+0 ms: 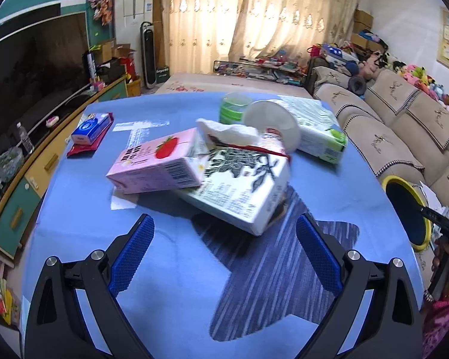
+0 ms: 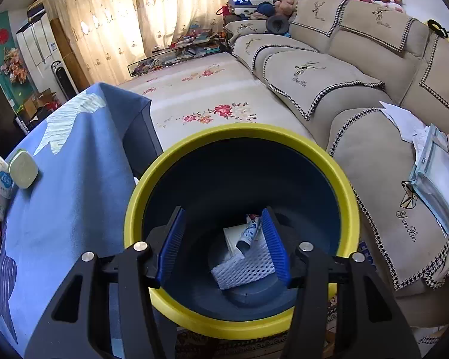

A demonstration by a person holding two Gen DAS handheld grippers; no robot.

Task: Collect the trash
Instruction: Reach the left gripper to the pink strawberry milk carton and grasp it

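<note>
Fingers [image 2: 268, 239] on my right gripper [image 2: 223, 245] hang parted and empty over the bin [image 2: 242, 133], trash already dropped inside, while my left gripper [image 1: 224, 251], also spread, faces the cartons [image 1: 236, 185] on the surface [image 1: 74, 224], which I'd grasp next.

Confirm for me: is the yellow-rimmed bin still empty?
No. The right wrist view looks straight into the bin, and a white mesh pad, a small tube and a white carton already lie at its bottom.
</note>
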